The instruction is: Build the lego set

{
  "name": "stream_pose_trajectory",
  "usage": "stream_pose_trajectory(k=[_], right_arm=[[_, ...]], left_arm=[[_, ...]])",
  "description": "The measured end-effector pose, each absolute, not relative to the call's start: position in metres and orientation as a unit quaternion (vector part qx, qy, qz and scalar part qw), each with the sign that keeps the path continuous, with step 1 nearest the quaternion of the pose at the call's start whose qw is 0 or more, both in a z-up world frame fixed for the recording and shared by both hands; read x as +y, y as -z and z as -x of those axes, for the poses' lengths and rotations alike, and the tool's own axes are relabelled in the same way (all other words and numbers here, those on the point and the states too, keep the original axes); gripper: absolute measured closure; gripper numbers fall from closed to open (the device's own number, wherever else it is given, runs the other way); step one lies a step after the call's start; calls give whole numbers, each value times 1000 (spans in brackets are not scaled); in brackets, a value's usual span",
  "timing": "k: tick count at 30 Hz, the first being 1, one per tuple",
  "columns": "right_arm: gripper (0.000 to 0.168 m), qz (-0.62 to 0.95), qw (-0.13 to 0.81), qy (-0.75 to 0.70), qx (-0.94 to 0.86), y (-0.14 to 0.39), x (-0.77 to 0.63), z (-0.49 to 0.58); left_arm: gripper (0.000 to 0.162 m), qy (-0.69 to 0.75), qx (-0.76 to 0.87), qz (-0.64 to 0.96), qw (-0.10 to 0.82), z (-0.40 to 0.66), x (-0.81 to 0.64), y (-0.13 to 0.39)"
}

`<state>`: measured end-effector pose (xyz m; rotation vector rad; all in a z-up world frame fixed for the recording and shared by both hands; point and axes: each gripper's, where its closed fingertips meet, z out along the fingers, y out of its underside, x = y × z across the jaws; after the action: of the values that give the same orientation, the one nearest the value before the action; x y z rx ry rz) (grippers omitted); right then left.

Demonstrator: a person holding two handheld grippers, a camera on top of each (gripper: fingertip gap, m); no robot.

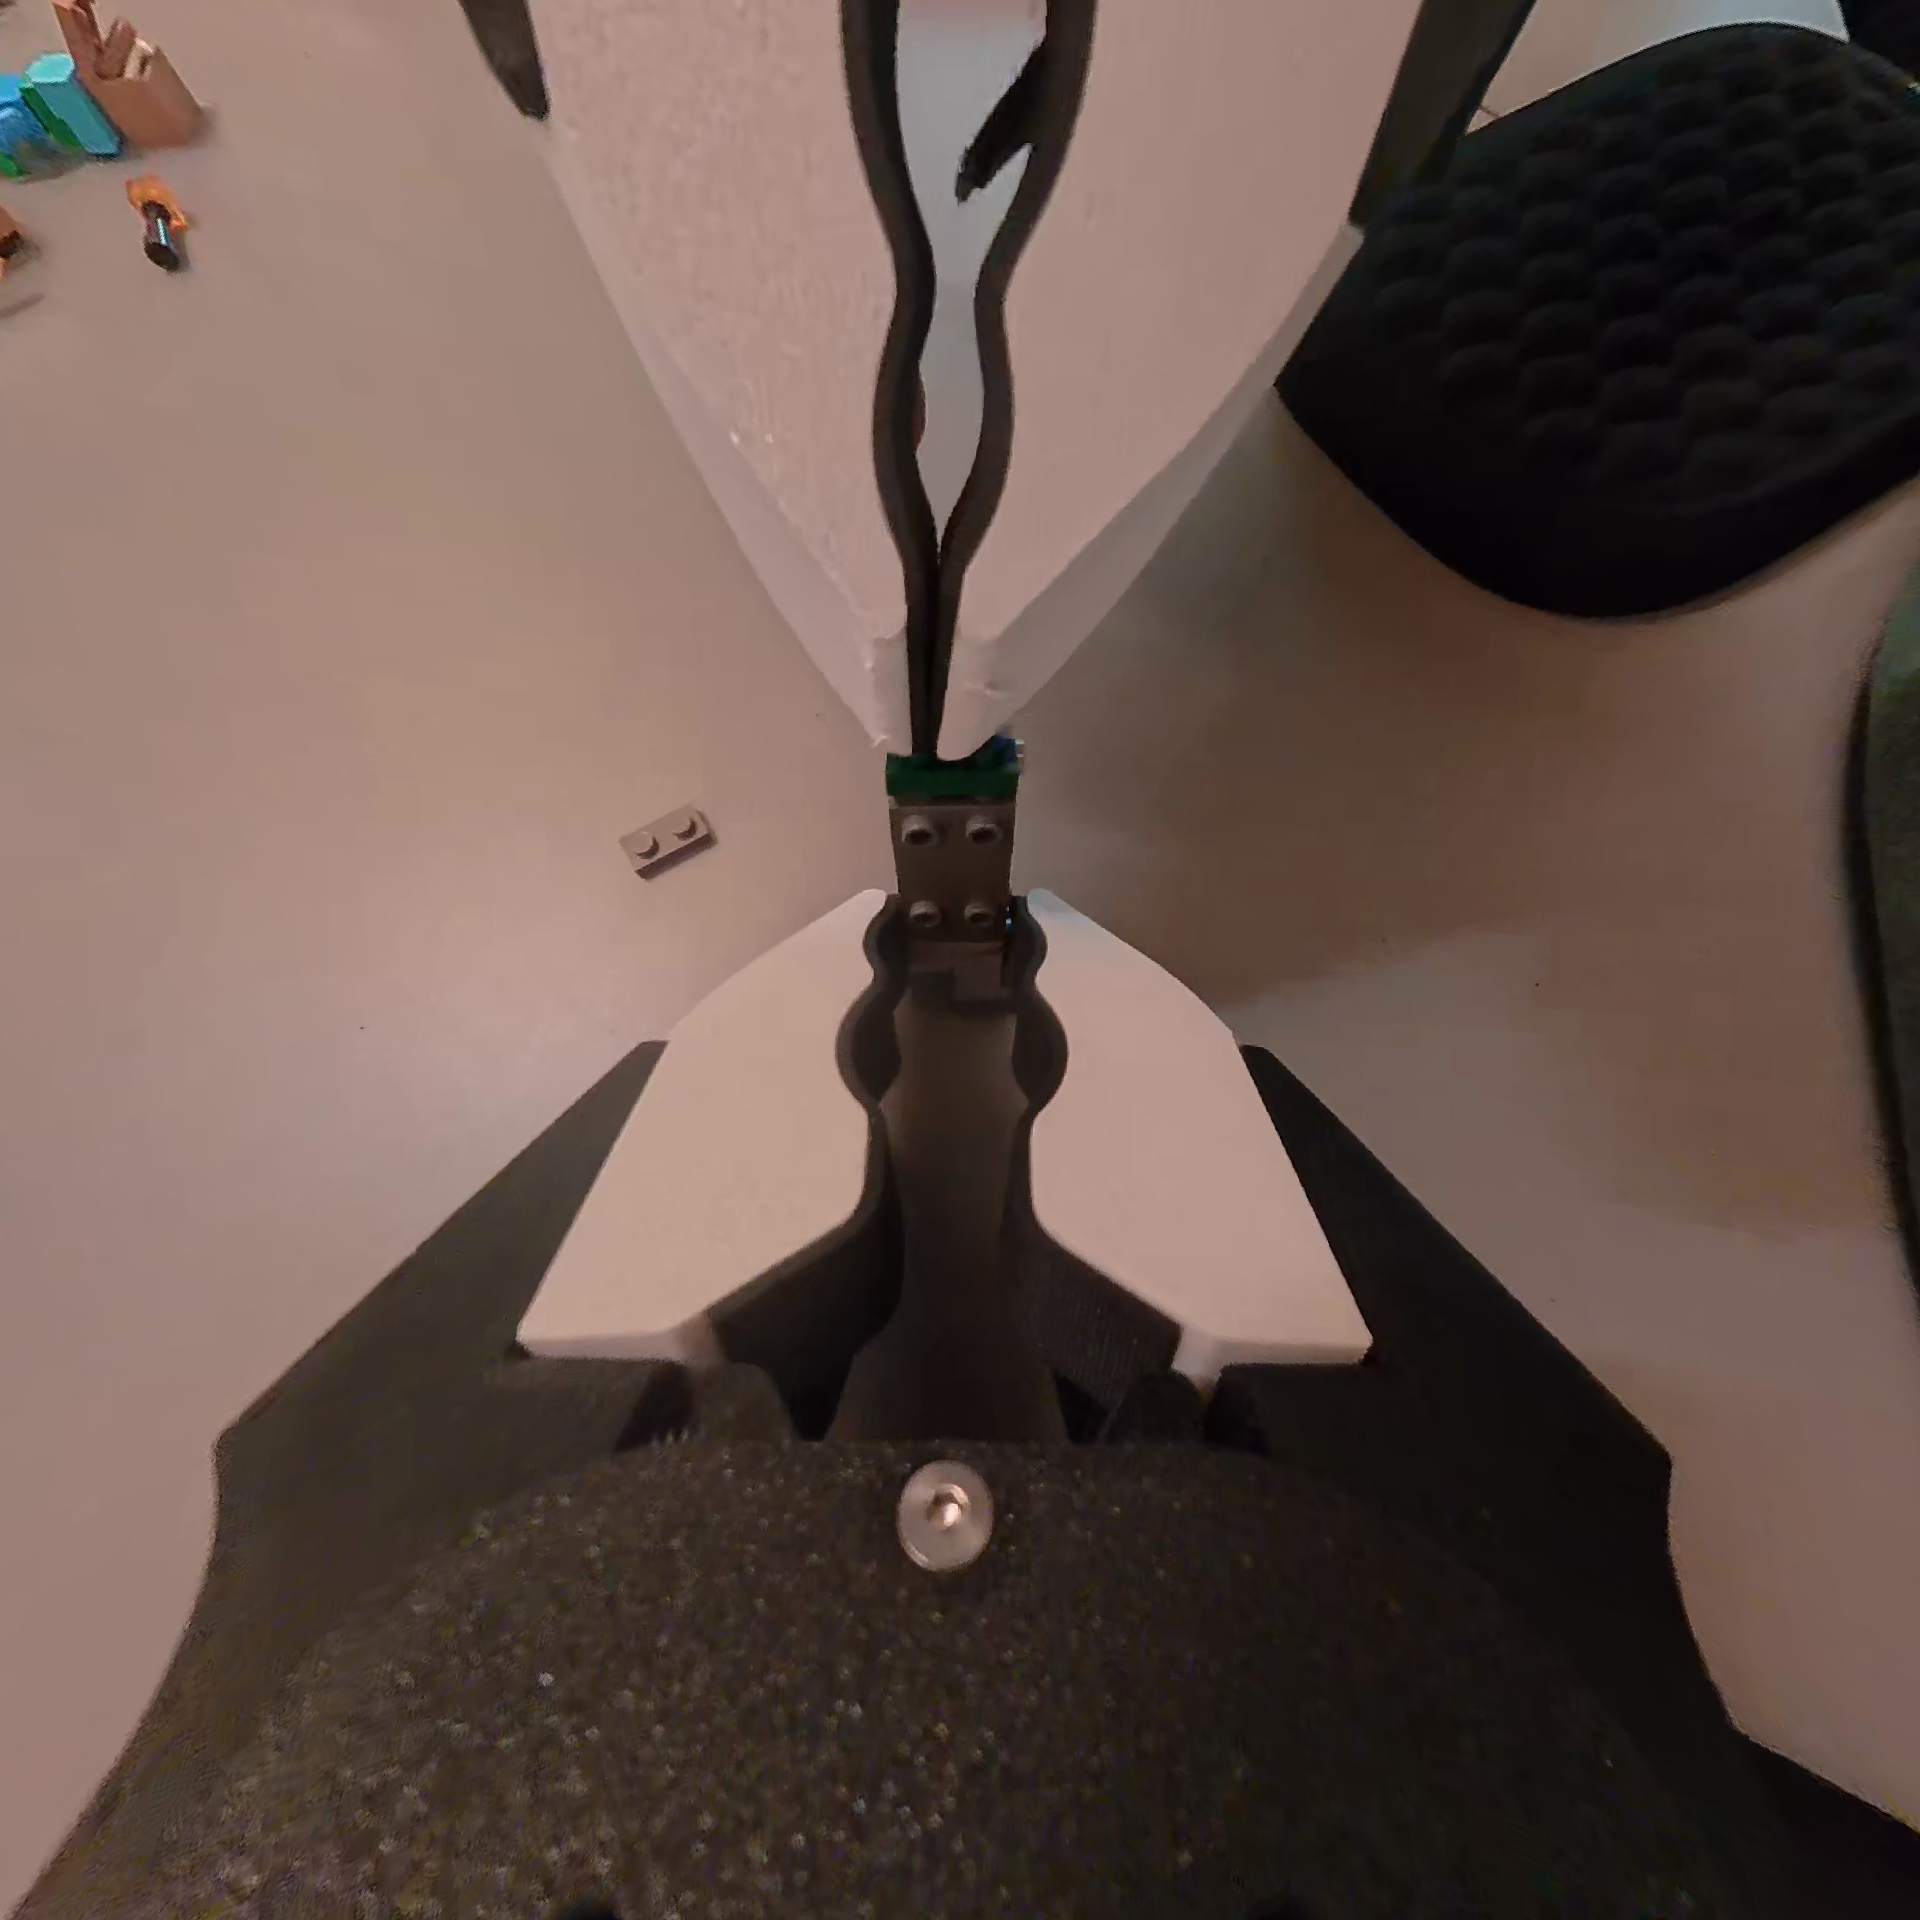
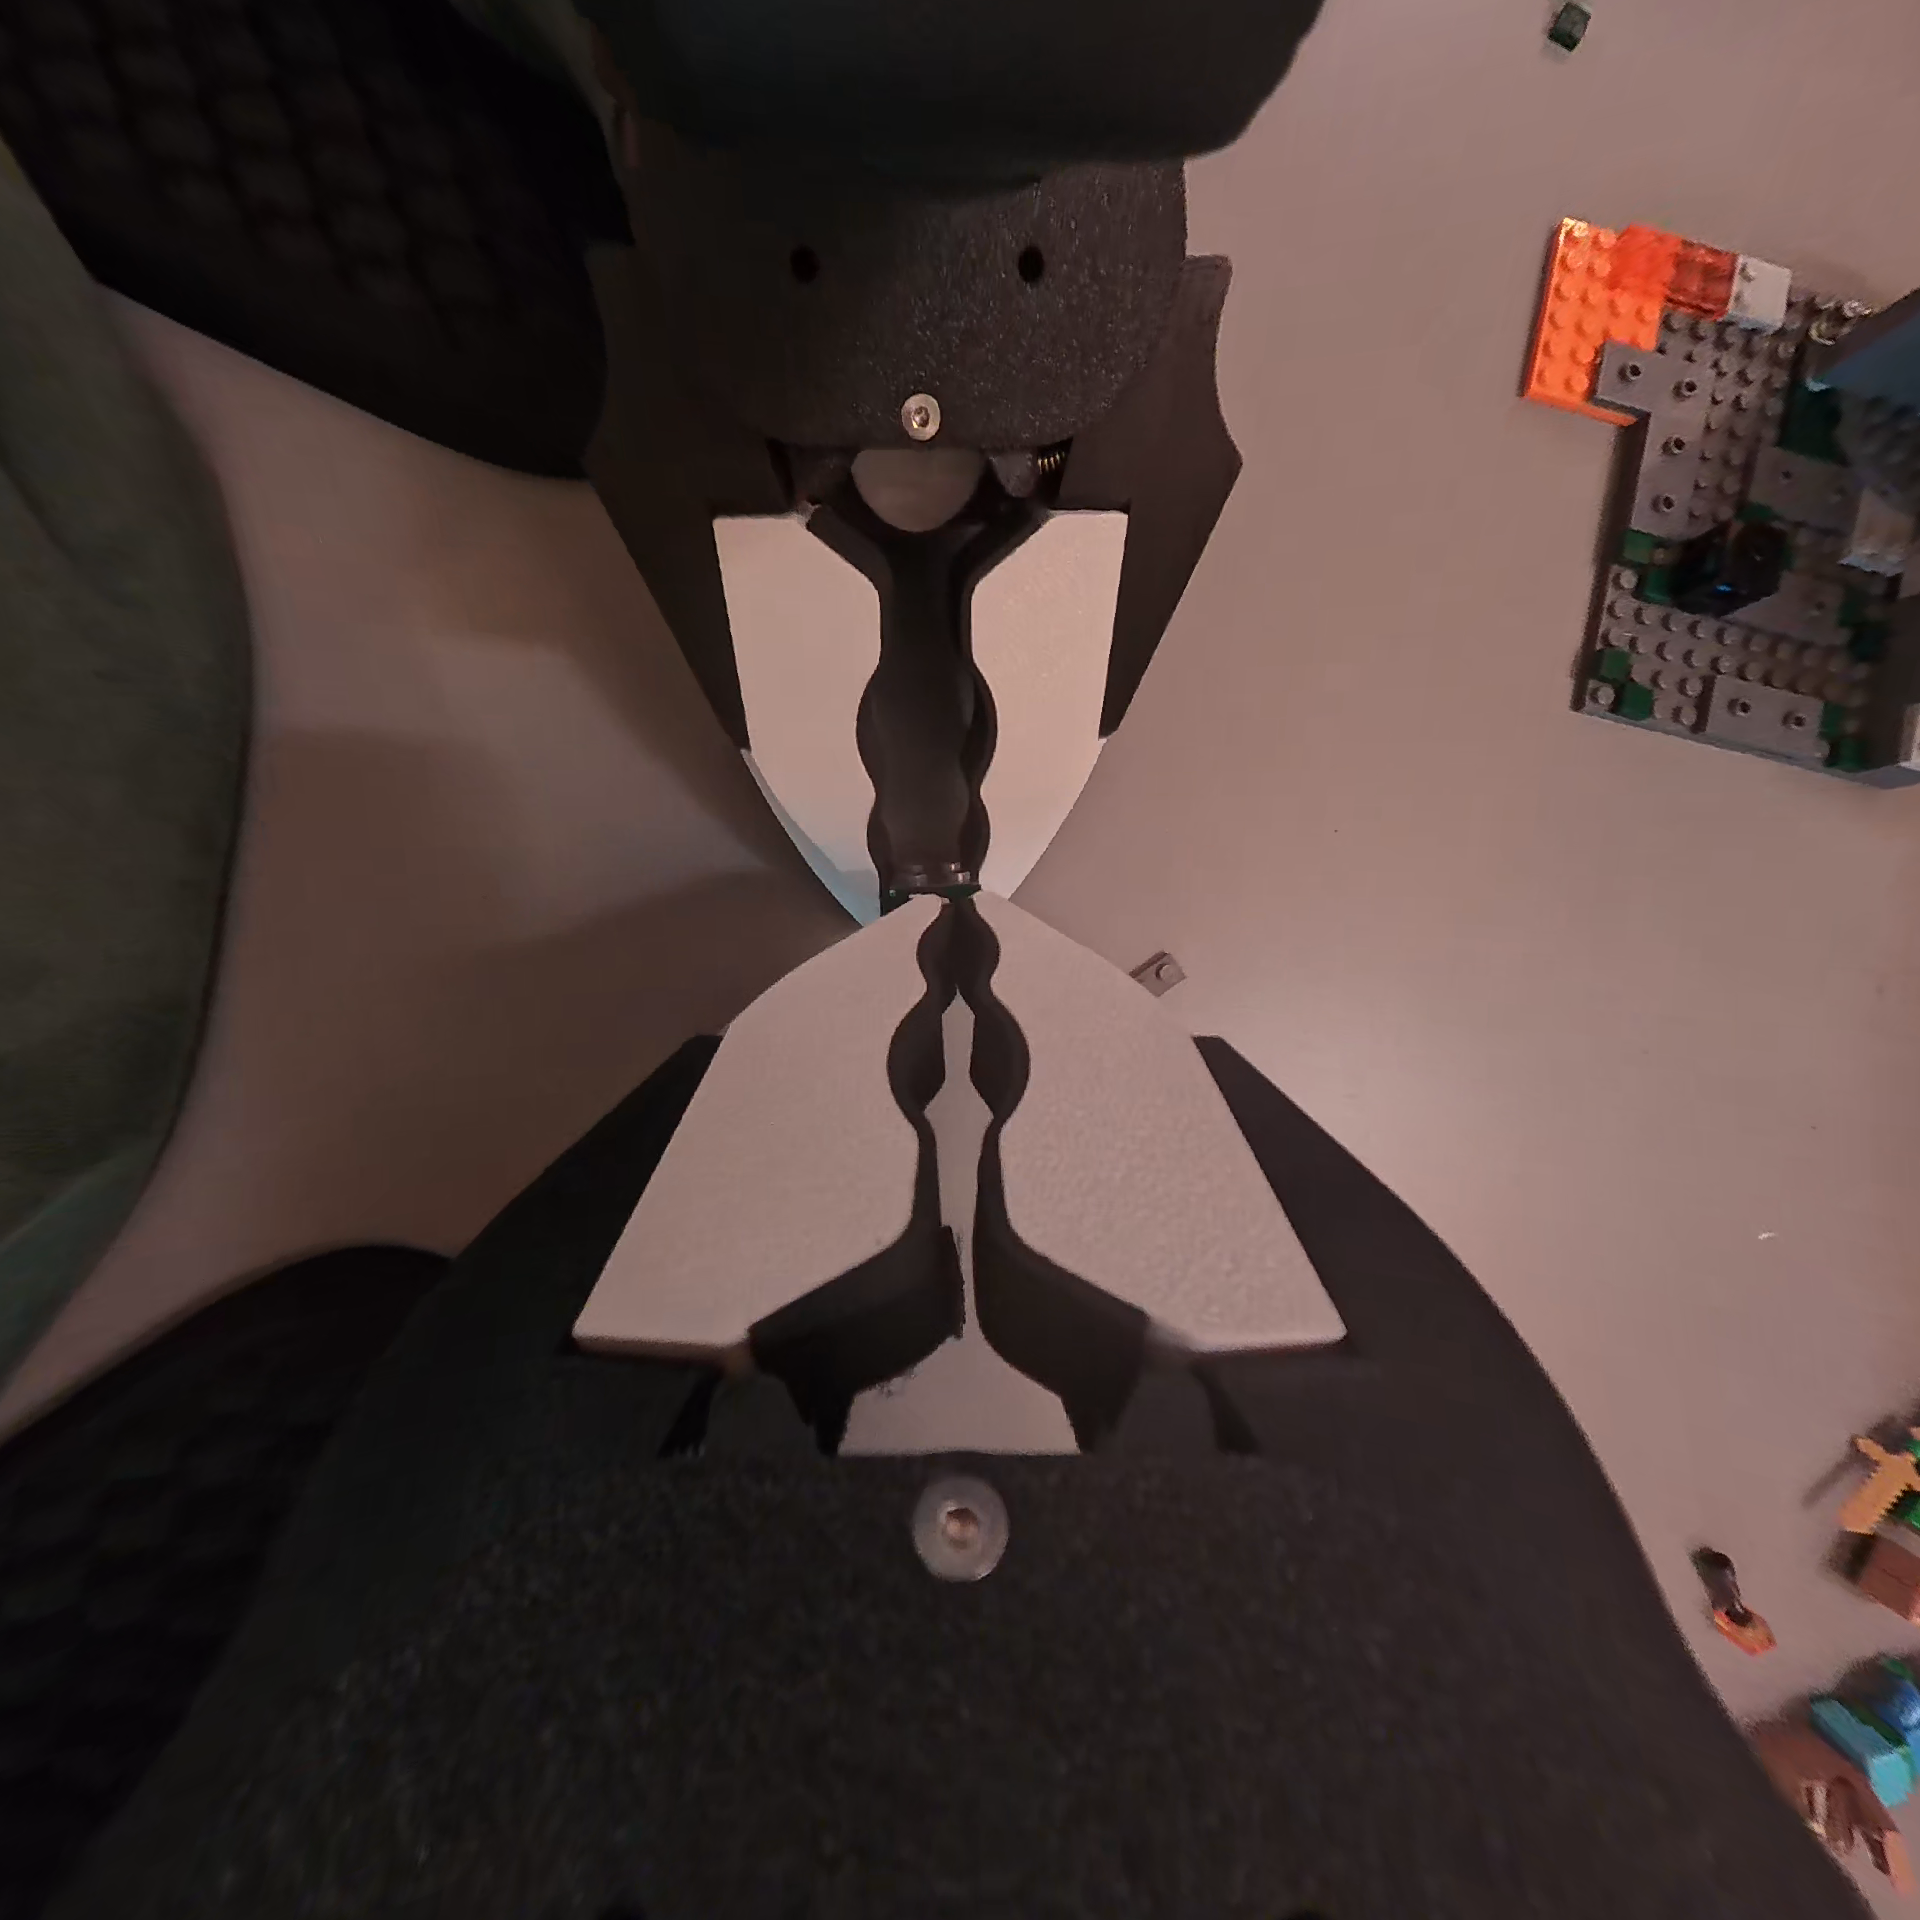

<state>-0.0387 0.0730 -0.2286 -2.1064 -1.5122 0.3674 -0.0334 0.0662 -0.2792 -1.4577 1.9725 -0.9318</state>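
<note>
Left gripper (image 1: 954, 940) jaws are clamping a grey plate (image 1: 951, 868) above the tabletop (image 1: 312, 623). Right gripper (image 2: 951, 920) jaws, nearly closed, are pinching the small green piece (image 1: 951, 774) at the plate's far end.

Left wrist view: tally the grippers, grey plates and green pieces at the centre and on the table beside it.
Grippers: 2 (left gripper, right gripper)
Grey plates: 2 (held grey plate, loose grey plate)
Green pieces: 1 (green piece)
Total: 5
</note>
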Motion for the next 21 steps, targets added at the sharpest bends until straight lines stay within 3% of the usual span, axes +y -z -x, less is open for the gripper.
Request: stream_pose_trajectory(k=[21], right_arm=[[168, 788, 250, -99, -554, 229, 67, 36]], left_arm=[[144, 333, 733, 535, 256, 30, 61, 279]])
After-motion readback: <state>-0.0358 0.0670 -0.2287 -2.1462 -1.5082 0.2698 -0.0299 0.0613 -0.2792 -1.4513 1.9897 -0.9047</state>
